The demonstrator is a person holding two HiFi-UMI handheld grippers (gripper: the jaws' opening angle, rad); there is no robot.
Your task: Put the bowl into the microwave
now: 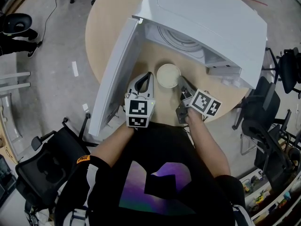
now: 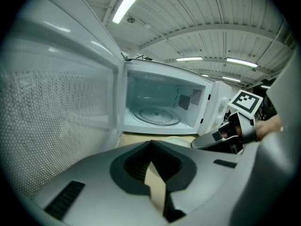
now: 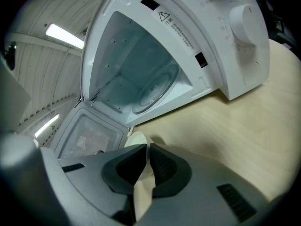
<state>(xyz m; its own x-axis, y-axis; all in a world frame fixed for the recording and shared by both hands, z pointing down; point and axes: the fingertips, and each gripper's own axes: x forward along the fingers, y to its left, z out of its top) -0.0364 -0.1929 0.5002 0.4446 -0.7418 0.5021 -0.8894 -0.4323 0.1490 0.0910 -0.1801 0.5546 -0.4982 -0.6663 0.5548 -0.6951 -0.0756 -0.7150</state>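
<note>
A cream bowl sits low in front of the open white microwave on a round wooden table. My right gripper reaches the bowl's right rim. In the right gripper view its jaws are closed on the rim of the bowl. My left gripper is just left of the bowl, shut with nothing in it. The microwave door swings out to the left, and the glass turntable inside is bare. I cannot tell whether the bowl rests on the table.
The open door stands close along my left gripper's left side. The control panel with its knob is right of the cavity. Black office chairs stand by the table at lower left and at the right.
</note>
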